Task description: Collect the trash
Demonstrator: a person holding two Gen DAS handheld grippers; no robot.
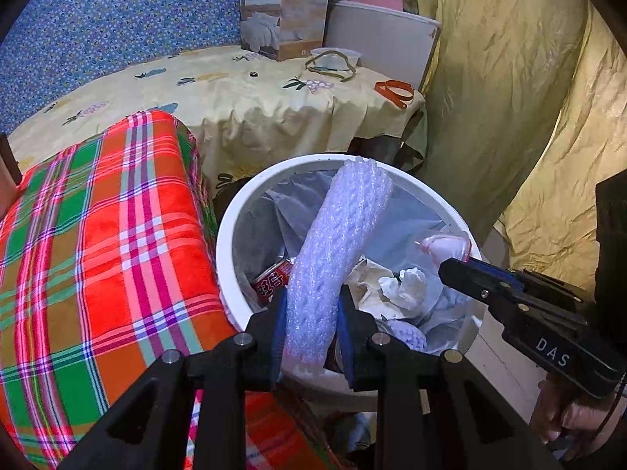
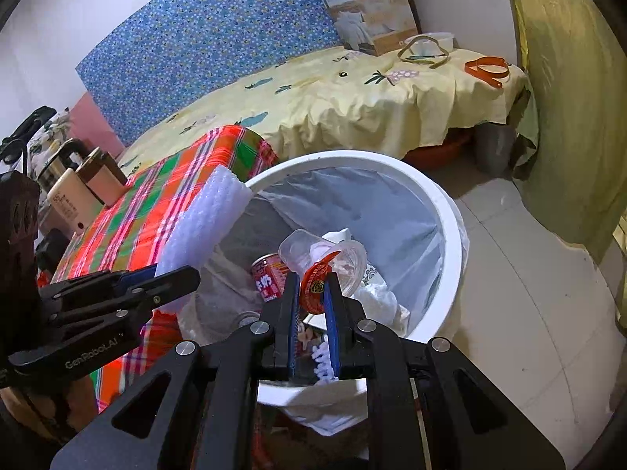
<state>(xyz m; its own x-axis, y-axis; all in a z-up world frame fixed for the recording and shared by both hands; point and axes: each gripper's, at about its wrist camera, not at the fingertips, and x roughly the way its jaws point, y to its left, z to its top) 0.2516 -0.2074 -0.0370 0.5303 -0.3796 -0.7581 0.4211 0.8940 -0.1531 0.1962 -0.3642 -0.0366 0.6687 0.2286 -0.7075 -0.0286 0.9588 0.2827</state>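
Observation:
A white trash bin (image 1: 225, 231) lined with a grey bag stands beside a plaid-covered surface; it also shows in the right wrist view (image 2: 450, 215). My left gripper (image 1: 309, 305) is shut on a white foam-net sleeve (image 1: 337, 243), held over the bin; the sleeve also shows in the right wrist view (image 2: 203, 223). My right gripper (image 2: 311, 293) is shut on the red peeled lid (image 2: 315, 288) of a clear plastic cup (image 2: 313, 250), held over the bin. The cup (image 1: 444, 246) shows at the right gripper's tip in the left wrist view. A red can (image 2: 268, 274) and crumpled tissues (image 1: 403, 286) lie inside.
A plaid cloth (image 1: 98, 243) covers a surface left of the bin. A table with a yellow cloth (image 1: 243, 102) behind holds a box (image 1: 282, 11), a bowl and orange strap (image 1: 394, 92). A yellow curtain (image 1: 509, 98) hangs right. A kettle and cups (image 2: 78, 180) stand far left.

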